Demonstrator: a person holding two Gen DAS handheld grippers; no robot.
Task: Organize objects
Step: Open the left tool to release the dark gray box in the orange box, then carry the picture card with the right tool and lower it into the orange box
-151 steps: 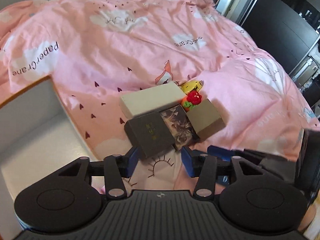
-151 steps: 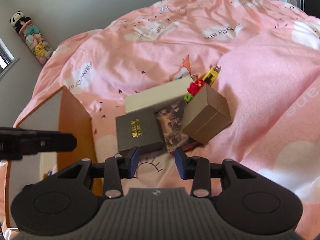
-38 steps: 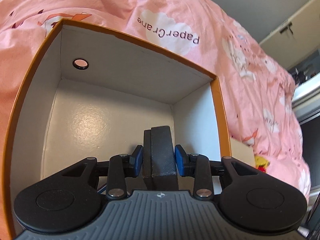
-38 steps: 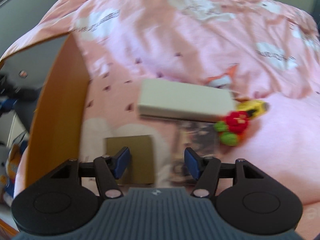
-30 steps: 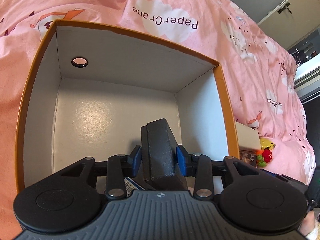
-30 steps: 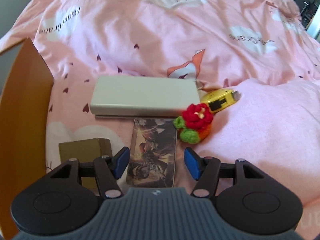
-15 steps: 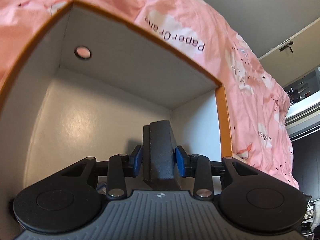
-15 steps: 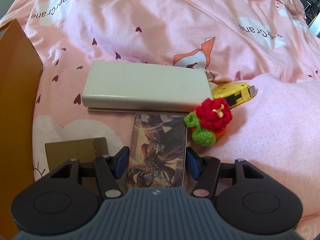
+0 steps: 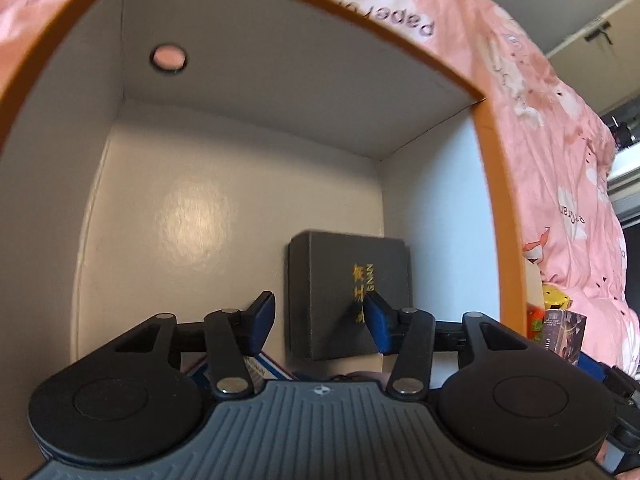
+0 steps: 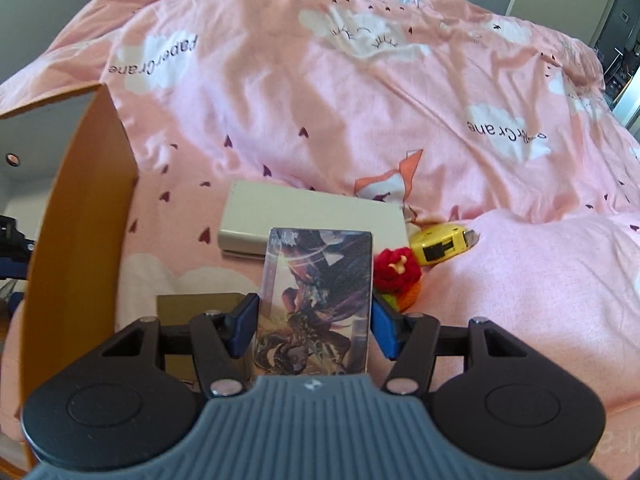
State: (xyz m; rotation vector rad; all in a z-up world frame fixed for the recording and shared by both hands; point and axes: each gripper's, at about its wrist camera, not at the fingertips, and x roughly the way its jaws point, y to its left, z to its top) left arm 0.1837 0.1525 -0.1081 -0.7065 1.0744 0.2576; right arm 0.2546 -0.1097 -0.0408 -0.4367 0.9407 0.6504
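My left gripper (image 9: 319,324) is down inside the orange storage box (image 9: 486,184), its jaws opening. The dark grey box (image 9: 348,280) with gold lettering lies flat on the white floor by the right wall, free of the pads. In the right wrist view my right gripper (image 10: 314,326) is shut on the illustrated card box (image 10: 318,280) and holds it upright above the pink duvet (image 10: 360,100). Behind it are the long white box (image 10: 312,208), a red crochet flower (image 10: 396,268) and a yellow tape measure (image 10: 440,246). A brown box (image 10: 196,306) sits at the lower left.
The storage box's orange wall (image 10: 80,220) stands left of my right gripper. A blue and white item (image 9: 260,368) lies on the box floor under my left fingers. The far wall has a round hole (image 9: 168,58). A raised fold of duvet (image 10: 540,280) is at the right.
My left gripper has let go of the dark grey box, which has dropped from upright to flat on the box floor. My right gripper has lifted the card box off the duvet.
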